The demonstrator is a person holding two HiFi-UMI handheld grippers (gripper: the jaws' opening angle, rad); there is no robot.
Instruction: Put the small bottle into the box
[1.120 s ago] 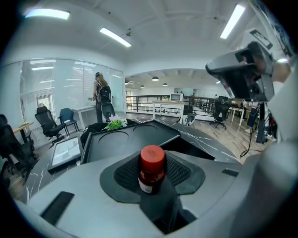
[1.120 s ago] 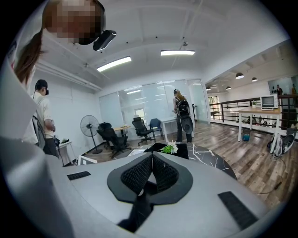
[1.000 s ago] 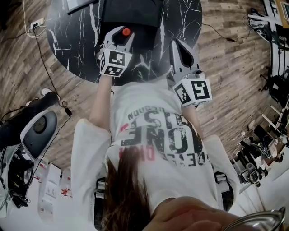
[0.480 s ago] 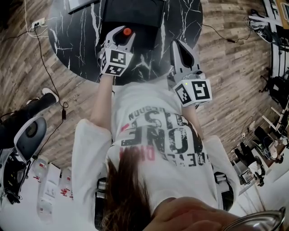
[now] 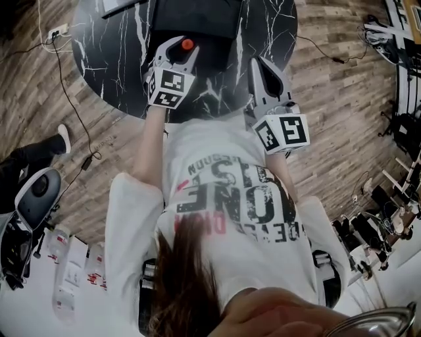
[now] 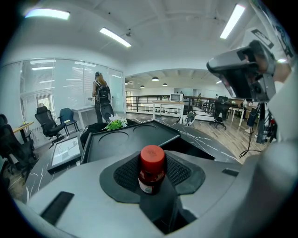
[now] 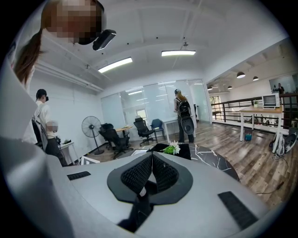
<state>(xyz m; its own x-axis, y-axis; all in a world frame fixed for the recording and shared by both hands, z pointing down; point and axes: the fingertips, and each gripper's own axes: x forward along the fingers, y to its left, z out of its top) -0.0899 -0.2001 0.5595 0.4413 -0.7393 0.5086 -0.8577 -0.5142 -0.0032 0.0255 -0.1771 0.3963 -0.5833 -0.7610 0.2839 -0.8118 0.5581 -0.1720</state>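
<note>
The small bottle [image 6: 151, 175], dark with a red cap [image 5: 187, 45], stands upright between the mesh pads of my left gripper [image 6: 152, 160], which is shut on it. In the head view the left gripper [image 5: 179, 51] hangs over the black marble table [image 5: 112, 59], just in front of the black box [image 5: 194, 16]. The left gripper view shows the box [image 6: 116, 139] right beyond the bottle. My right gripper [image 7: 151, 157] is shut with its pads together and nothing between them; it hovers at the table's near edge [image 5: 262, 66].
A tablet [image 6: 65, 151] and a green plant [image 6: 114, 124] lie on the table beyond the box. Cables [image 5: 66, 85] trail across the wooden floor on the left. A person with a backpack [image 6: 101, 100] stands far off by the glass wall.
Both grippers and the bottle have stayed where they were. At the left edge of the head view, a person's leg and a chair base have shifted down and left.
</note>
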